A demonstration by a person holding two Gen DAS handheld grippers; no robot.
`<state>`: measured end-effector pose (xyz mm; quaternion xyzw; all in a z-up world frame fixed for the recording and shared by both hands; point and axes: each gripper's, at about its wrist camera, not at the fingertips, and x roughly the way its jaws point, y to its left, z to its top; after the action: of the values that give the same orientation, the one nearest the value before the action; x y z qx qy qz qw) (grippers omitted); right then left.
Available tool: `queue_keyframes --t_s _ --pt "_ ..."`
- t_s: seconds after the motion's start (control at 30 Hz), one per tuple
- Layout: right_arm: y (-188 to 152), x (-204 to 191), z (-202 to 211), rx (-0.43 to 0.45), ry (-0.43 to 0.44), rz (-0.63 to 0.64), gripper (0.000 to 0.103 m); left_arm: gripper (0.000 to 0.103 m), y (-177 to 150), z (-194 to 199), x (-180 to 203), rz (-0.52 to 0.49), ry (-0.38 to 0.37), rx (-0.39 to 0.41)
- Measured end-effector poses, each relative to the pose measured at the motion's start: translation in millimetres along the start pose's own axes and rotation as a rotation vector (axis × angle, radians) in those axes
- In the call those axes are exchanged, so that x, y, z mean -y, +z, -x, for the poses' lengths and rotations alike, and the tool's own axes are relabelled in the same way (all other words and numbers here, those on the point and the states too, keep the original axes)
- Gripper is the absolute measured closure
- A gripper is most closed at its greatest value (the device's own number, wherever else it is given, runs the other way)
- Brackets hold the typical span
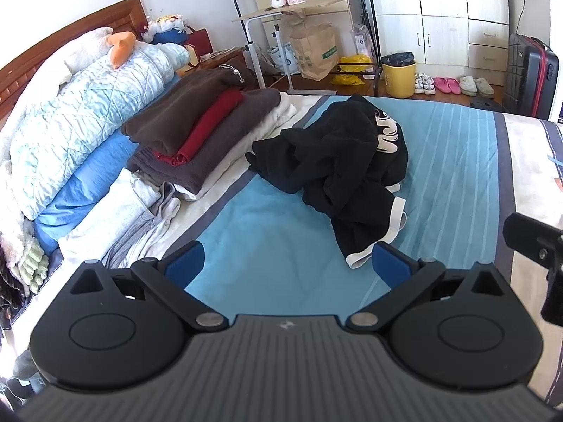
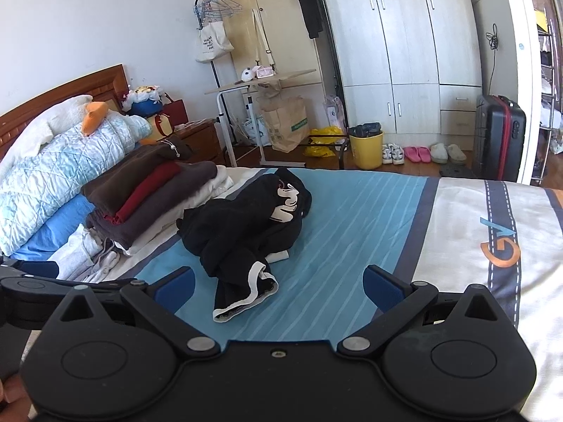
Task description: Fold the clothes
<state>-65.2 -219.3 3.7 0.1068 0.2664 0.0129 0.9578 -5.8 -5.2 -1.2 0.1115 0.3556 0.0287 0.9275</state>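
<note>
Left tool (image 1: 286,263) and right tool (image 2: 278,286) level, jaws spread empty, near crumpled black garment (image 1: 337,161)

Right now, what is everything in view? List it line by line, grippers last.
black garment: 1, black with white trim, crumpled mid-bed
bedsheet: 1, blue striped, under the garment
folded stack: 1, brown, red, grey, white layers, left of the garment
quilt: 1, pale blue, by the headboard
headboard: 1, brown wood, far left
side table: 1, light top, beyond the bed
paper bag: 1, brown, on the floor
bin: 1, yellow, by the wardrobe
wardrobe: 1, white, back wall
suitcase: 1, black and red, right
left gripper: open, empty
right gripper: open, empty
</note>
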Motion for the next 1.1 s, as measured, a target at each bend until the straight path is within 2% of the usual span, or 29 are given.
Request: queue_keyframes --t_s 1.1 --pt "-1 -3 -2 -0.016 -0.004 0.017 0.0 0.0 -7 -12 -1 -0.011 -0.037 -0.044"
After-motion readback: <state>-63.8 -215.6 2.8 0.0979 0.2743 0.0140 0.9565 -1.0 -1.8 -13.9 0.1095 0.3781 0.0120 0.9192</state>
